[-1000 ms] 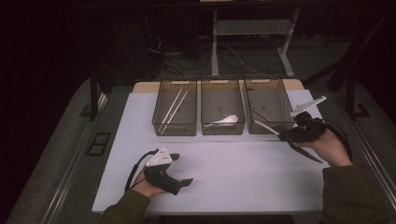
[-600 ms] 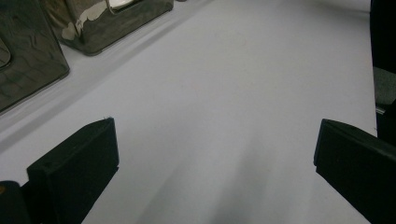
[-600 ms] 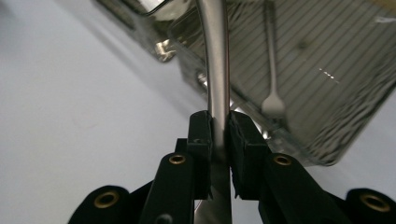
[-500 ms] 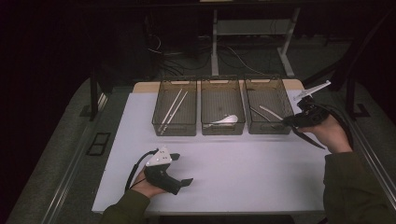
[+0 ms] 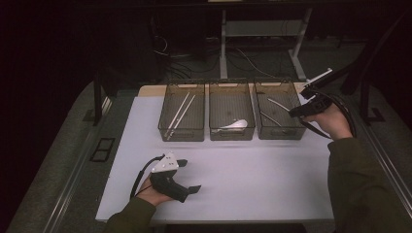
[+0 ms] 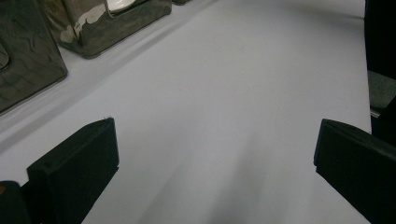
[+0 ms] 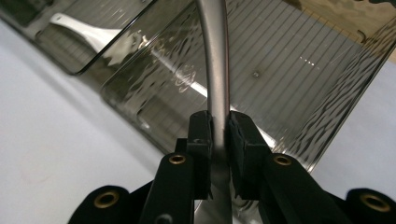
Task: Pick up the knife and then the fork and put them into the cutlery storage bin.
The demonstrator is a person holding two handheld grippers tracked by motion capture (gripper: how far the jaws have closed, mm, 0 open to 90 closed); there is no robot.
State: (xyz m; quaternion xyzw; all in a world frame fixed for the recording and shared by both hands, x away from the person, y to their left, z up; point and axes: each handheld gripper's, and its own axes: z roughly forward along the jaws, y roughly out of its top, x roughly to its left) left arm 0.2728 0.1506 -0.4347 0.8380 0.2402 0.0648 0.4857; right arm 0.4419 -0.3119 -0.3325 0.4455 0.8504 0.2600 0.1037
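Item: my right tongs (image 5: pixel 297 110), jaws clamped on a metal utensil handle (image 7: pixel 215 70), now carried from beside the right bin (image 5: pixel 278 109) to above it, ready for dropping; left tongs (image 5: pixel 189 175) idle, wide open, empty.

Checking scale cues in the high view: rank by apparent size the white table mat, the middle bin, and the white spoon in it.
1. White table mat, by far the largest.
2. Middle bin, about the same as the bins beside it.
3. White spoon, a small shape on that bin's floor.
No ties among the three.
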